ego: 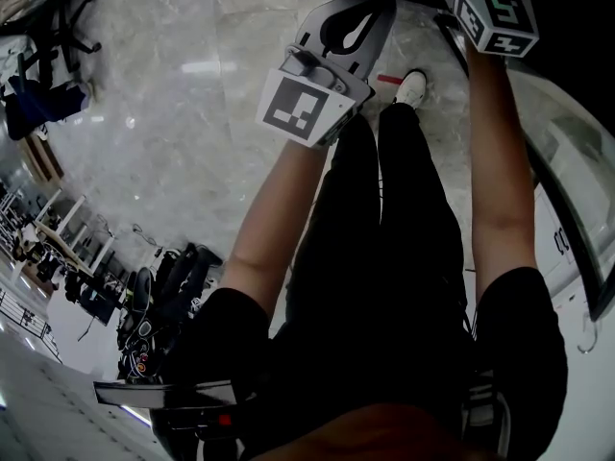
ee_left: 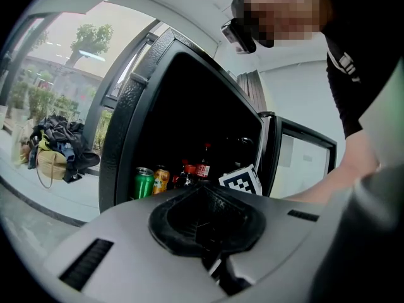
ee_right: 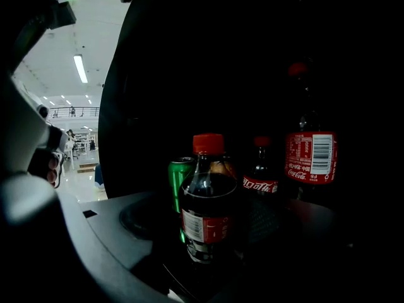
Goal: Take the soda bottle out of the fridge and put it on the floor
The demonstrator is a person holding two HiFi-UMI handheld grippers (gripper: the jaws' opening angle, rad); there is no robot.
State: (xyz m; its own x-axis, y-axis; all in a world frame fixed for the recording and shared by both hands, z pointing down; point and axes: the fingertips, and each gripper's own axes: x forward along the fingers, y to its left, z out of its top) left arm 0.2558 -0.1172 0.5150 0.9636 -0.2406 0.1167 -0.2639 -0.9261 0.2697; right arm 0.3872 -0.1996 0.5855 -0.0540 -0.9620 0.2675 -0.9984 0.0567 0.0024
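Deep in the dark fridge (ee_left: 189, 106), a small cola bottle (ee_right: 207, 201) with a red cap stands upright between the wide-spread jaws of my right gripper (ee_right: 214, 235). Neither pad presses on it, and a gap shows on its left side. Behind it stand a green can (ee_right: 178, 178), a second small cola bottle (ee_right: 260, 182) and a taller one (ee_right: 309, 153). The right gripper's marker cube (ee_left: 243, 180) shows at the fridge mouth. My left gripper (ego: 370, 8) hangs outside over the floor, jaws together and empty.
The fridge door (ee_left: 303, 163) stands swung open on the right. A green can (ee_left: 144, 183) and an orange can (ee_left: 161, 178) sit at the shelf front. Pale marble floor (ego: 173, 113) spreads ahead; the person's legs and a white shoe (ego: 411, 86) are below. Bags (ee_left: 57, 147) lie far left.
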